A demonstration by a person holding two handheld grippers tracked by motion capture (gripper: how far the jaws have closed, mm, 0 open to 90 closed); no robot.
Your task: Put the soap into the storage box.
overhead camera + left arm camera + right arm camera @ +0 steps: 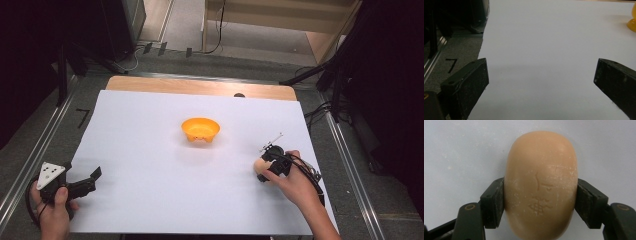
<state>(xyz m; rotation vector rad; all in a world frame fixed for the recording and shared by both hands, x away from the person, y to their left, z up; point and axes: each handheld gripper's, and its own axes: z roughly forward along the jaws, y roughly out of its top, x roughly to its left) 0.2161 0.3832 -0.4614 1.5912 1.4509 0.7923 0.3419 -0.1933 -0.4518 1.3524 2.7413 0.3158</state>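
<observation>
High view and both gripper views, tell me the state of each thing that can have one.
Soap bar: clamped between the jaws, on the white sheet.
Right hand-held gripper: shut on the soap bar.
Left hand-held gripper: open, nothing between its jaws.
Orange bowl: upright, untouched.

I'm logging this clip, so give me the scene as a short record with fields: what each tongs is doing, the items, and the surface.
right tongs: shut on the tan soap bar, pads against both its sides
left tongs: open, nothing between the jaws
orange bowl: mid-sheet, apart from both tongs
surface: white sheet on a wooden table
</observation>
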